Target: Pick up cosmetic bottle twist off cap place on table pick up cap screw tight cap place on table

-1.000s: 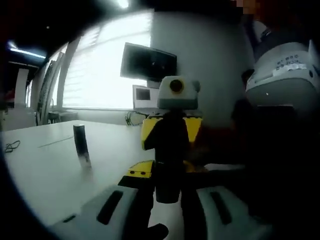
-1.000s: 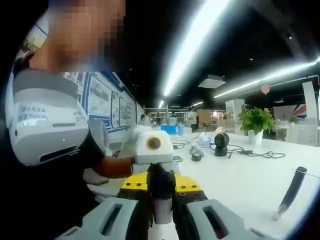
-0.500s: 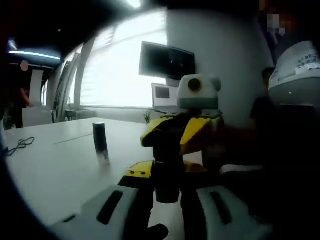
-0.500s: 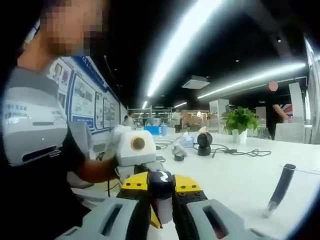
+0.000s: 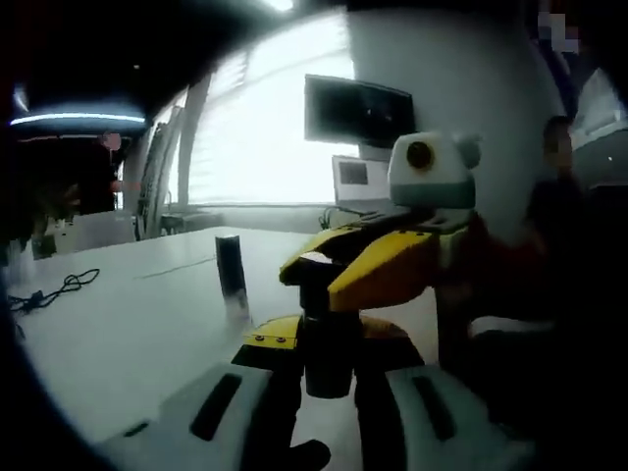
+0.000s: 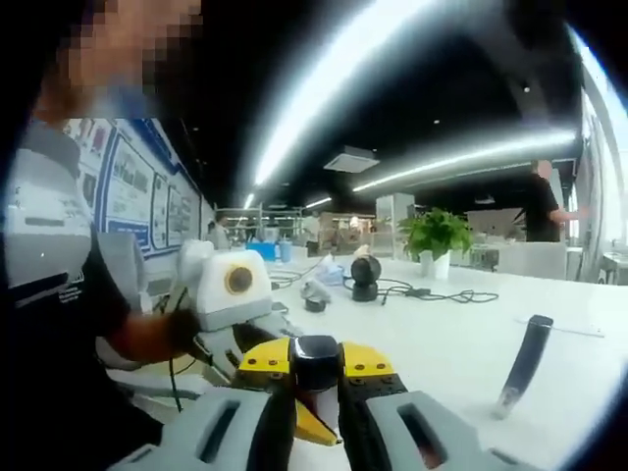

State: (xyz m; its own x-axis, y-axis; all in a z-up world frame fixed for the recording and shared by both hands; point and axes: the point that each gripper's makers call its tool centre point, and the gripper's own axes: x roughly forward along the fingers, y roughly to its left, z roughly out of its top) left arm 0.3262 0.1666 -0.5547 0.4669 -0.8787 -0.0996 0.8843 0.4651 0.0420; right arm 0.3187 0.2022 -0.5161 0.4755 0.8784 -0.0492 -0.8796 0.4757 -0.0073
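In the left gripper view, the left gripper (image 5: 329,388) has its grey jaws pinched on the dark cylindrical body of the cosmetic bottle (image 5: 327,343), which stands upright between them. Directly ahead and touching the bottle's top is the right gripper (image 5: 312,277), yellow-and-black with a white camera housing, now leaning over to the right where a second ago it stood nearly upright. Its jaw tips meet at the bottle's neck; whether they clamp the cap cannot be told from this side.

In the right gripper view, the right gripper (image 6: 317,397) has its jaws drawn close around a glossy black cap (image 6: 316,358), with the pale neck of the bottle just beneath it. The left gripper (image 6: 231,299) lies ahead and to the left, held by a person's hand; compared with a second ago it sits lower and further left, tilted in the picture.

A slim dark tube (image 5: 232,276) stands upright on the white table (image 5: 118,324), ahead and left of the left gripper, well apart from it; it has slid rightward in the picture as the camera turned. In the right gripper view the same tube (image 6: 521,365) stands ahead and to the right, leaning in the picture.
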